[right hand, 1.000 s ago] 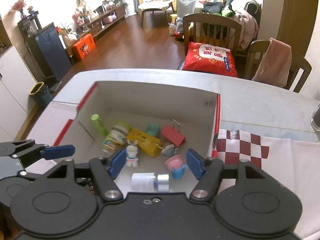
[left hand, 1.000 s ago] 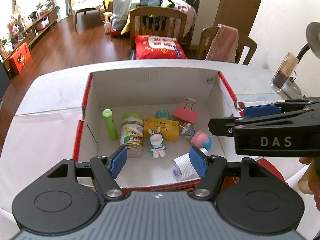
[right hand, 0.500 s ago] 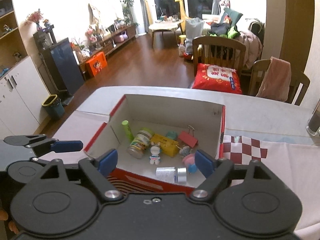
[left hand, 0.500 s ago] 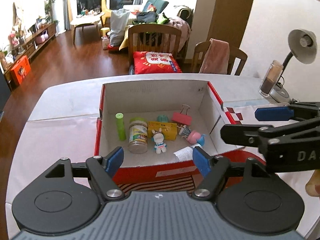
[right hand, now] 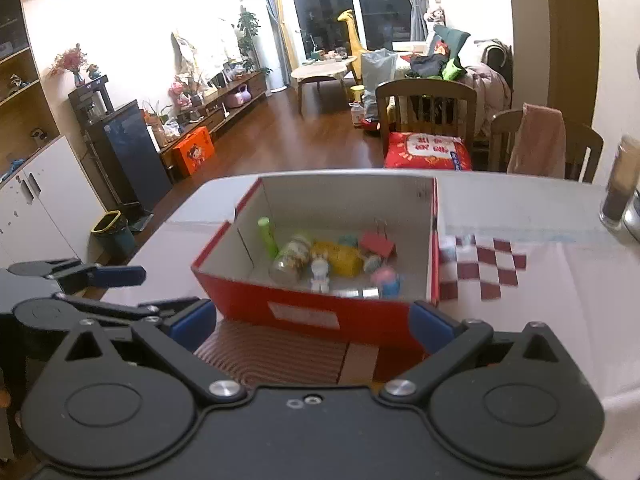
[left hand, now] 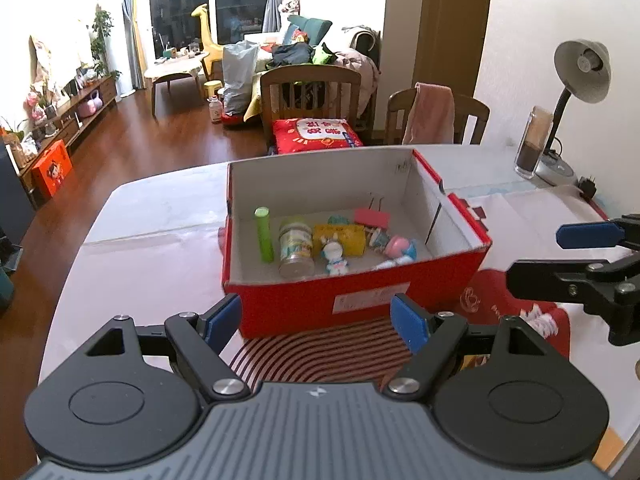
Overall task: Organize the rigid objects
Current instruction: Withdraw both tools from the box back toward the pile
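A white-covered dining table (left hand: 152, 248) fills the foreground of a lit living room with a dark wood floor. Nearest the cameras, the left gripper (left hand: 318, 318) and the right gripper (right hand: 314, 320) hang side by side over the table's near edge, both with jaws apart and nothing between the blue pads; the jaws of each have just been opening wider. Just beyond them a red cardboard box with a white inside (left hand: 356, 292) stands on the table. On its floor lie, from left to right, a green cylindrical tube (left hand: 264, 240), a clear plastic jar with a green label (left hand: 296, 250), a small white rabbit figurine (left hand: 335, 256), a yellow carton (left hand: 340, 238), a red binder clip (left hand: 372, 218) toward the far wall, and a pink-and-blue toy (left hand: 398, 248). To the right a red-and-white chequered cloth (right hand: 484, 270) lies on the table. Beyond the table stand two wooden chairs (left hand: 312, 92), one bearing a red cushion (left hand: 316, 136).
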A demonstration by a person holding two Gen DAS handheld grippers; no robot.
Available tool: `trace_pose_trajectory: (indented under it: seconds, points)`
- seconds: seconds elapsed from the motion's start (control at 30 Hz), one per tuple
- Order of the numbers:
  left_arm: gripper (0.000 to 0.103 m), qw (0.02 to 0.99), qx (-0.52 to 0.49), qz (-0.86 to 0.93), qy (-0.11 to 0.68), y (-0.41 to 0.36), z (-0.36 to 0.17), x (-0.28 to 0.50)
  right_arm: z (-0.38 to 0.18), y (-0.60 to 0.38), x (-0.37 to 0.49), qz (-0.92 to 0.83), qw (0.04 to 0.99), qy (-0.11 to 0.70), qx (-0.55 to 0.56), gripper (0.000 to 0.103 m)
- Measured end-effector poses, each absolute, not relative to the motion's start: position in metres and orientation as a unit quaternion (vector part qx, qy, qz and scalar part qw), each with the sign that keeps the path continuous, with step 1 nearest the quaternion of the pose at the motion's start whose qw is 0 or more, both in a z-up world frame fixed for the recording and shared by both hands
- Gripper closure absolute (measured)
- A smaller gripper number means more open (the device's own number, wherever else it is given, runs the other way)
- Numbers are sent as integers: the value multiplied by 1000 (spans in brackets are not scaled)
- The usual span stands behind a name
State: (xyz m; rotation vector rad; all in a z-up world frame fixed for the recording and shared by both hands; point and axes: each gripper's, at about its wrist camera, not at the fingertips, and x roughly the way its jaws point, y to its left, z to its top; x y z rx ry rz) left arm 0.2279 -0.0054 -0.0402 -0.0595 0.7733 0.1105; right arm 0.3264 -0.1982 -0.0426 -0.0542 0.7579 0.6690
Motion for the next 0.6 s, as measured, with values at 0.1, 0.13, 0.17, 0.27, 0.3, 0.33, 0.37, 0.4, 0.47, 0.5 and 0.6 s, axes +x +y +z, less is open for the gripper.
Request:
trace_pose_trajectory:
  seconds: [0.1,0.13,0.17,0.27,0.3,0.33,0.37,0.4,0.47,0.5,0.6]
  points:
    - [22,924,-32,53,378,-5,-46,218,-55,-201,317,311,874,373,-24,0]
    - [22,923,-33,53,379,-5,-49,214,-59,-201,315,307,873,377,-23,0]
    - [22,923,-35,52,380,-6,-51,211,-64,-203,312,304,873,382,-21,0]
    - [22,921,-38,51,384,-6,-60,202,-79,-203,305,291,871,396,-20,0]
    - [22,921,-37,51,385,-6,-64,198,-85,-202,302,287,870,400,-22,0]
    - [22,920,-36,52,386,-7,-67,196,-89,-202,299,284,869,404,-24,0]
    - [22,919,-35,54,388,-7,-72,193,-94,-201,297,281,868,408,-25,0]
    - [22,919,-35,54,390,-7,-77,190,-100,-200,294,279,867,413,-26,1]
    - [22,917,-34,52,394,-8,-86,184,-110,-198,290,271,866,419,-29,1]
    - [22,916,-32,52,397,-8,-91,182,-115,-197,289,268,866,421,-30,1]
    - [22,912,-15,52,406,-11,-108,175,-130,-193,285,260,861,436,-31,1]
